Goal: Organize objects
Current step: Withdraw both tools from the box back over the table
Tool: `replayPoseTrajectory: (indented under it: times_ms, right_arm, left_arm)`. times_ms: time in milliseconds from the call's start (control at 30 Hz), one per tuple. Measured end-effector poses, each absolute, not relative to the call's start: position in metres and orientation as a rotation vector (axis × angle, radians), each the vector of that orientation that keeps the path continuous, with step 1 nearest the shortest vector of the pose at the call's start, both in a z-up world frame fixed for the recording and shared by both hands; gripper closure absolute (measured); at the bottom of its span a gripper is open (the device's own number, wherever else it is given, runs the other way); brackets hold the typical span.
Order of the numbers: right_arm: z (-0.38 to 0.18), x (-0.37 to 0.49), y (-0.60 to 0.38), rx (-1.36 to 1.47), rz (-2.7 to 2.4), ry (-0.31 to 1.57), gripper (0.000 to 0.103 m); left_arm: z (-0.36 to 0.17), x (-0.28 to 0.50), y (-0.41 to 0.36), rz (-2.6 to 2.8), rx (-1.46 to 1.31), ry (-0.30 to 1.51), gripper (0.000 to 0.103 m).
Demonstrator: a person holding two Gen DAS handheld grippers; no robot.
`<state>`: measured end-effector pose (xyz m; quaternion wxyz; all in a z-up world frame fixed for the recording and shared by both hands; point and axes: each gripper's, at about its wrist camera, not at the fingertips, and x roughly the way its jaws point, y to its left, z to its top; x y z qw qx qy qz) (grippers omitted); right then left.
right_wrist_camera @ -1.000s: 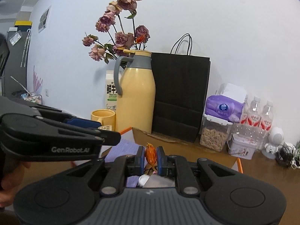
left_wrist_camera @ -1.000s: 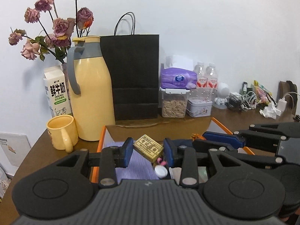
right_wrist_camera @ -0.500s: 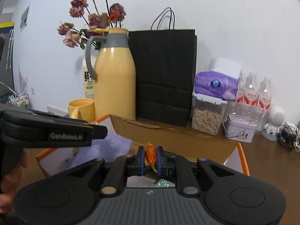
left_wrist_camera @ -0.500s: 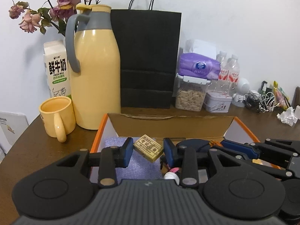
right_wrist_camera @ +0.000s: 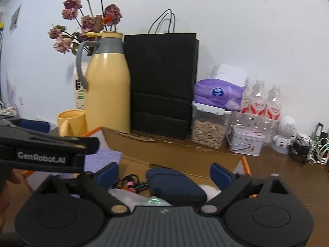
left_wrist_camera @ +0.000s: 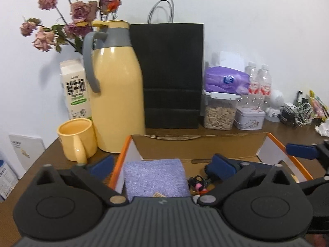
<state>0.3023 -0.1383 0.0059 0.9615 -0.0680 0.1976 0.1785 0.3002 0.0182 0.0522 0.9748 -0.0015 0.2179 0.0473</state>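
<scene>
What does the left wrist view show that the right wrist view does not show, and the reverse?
Only the left wrist view: the front of the milk carton unhidden, a white booklet at the left edge, and the left tool, its jaws opening with nothing between them.

Only the right wrist view: a dark blue pouch in the box, a third water bottle, and the right tool, jaws opening.

Both: the yellow jug, yellow mug, black paper bag, purple cloth and orange-edged box.
</scene>
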Motion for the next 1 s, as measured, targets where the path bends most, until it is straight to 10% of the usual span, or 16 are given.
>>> replayPoseTrajectory:
  times_ms: [1000]
  right_arm:
    - [0.035, 0.211, -0.158, -0.178, 0.392, 0.330, 0.000]
  left_arm:
    - [0.087, 0.198, 0.023, 0.092, -0.012, 0.420, 0.000]
